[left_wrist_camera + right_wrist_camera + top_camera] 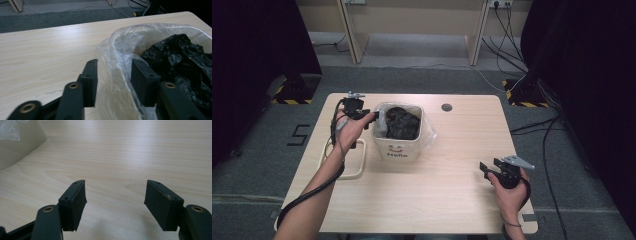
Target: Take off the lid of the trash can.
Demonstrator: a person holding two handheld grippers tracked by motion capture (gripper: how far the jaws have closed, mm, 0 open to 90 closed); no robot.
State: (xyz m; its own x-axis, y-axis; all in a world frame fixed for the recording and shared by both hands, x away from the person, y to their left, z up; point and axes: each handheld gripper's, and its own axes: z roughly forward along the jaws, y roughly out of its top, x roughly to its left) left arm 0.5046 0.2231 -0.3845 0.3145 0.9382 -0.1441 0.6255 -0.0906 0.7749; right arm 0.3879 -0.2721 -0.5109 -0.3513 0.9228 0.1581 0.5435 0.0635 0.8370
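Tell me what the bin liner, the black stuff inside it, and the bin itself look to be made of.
Liner: thin clear plastic film, glossy, wrinkled, folded over the rim.
Black contents: probably crumpled black plastic sheeting, judging by the shiny creases.
Bin: smooth matte cream walls, likely plastic, though coated card is possible.

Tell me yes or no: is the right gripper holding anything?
No. The right gripper stands with its jaws wide apart over the bare table, nothing between them.
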